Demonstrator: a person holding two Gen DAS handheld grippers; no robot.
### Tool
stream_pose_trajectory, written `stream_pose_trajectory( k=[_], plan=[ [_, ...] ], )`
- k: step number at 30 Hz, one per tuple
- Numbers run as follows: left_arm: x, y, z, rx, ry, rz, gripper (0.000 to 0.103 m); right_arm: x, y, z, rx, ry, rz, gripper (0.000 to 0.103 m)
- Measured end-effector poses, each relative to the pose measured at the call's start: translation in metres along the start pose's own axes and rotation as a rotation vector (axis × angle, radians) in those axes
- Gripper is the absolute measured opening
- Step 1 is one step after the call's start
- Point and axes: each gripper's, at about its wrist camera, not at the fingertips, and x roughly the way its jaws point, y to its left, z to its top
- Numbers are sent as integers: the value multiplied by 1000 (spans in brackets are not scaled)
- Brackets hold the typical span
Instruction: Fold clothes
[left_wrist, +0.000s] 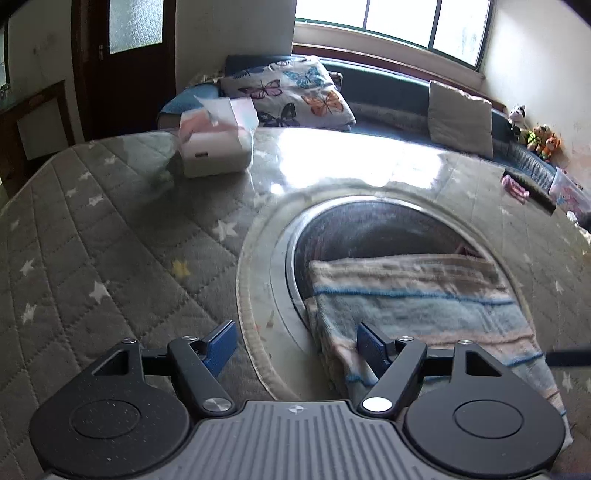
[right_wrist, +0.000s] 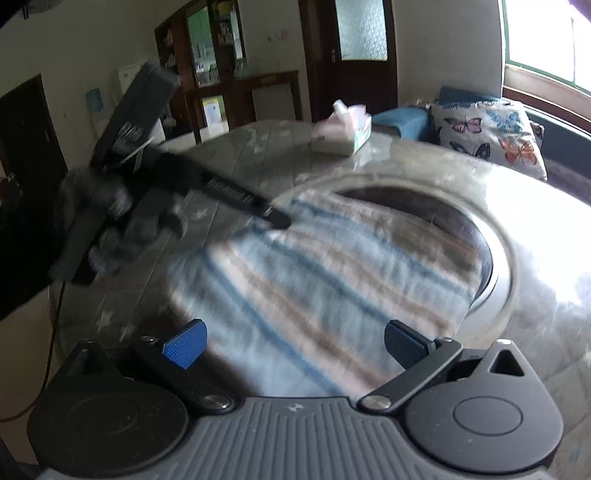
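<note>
A folded striped cloth (left_wrist: 417, 310) in pale blue, pink and tan lies on the table, partly over a dark round inset (left_wrist: 369, 229). My left gripper (left_wrist: 297, 347) is open, its right finger over the cloth's near left edge, its left finger over the table cover. In the right wrist view the same cloth (right_wrist: 325, 280) lies just ahead of my right gripper (right_wrist: 295, 343), which is open and empty above its near edge. The left gripper (right_wrist: 255, 203) shows there as a dark blurred shape at the cloth's far left corner.
The table wears a grey quilted cover with stars (left_wrist: 110, 229) under clear plastic. A tissue box (left_wrist: 218, 147) stands at the far side. Behind are a bench with a butterfly pillow (left_wrist: 291, 92), a beige cushion (left_wrist: 460, 118) and soft toys (left_wrist: 539, 138). A dark object (left_wrist: 532, 190) lies at the right edge.
</note>
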Motion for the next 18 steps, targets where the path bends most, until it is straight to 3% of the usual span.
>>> stream_pose_trajectory(
  k=[11,18],
  plan=[
    [24,2,14,1,15,10,75,43,-55,52,79,-35,47,103],
    [39,3,21,5,31,17,75,86,-77,57,131,12,58,103]
  ],
)
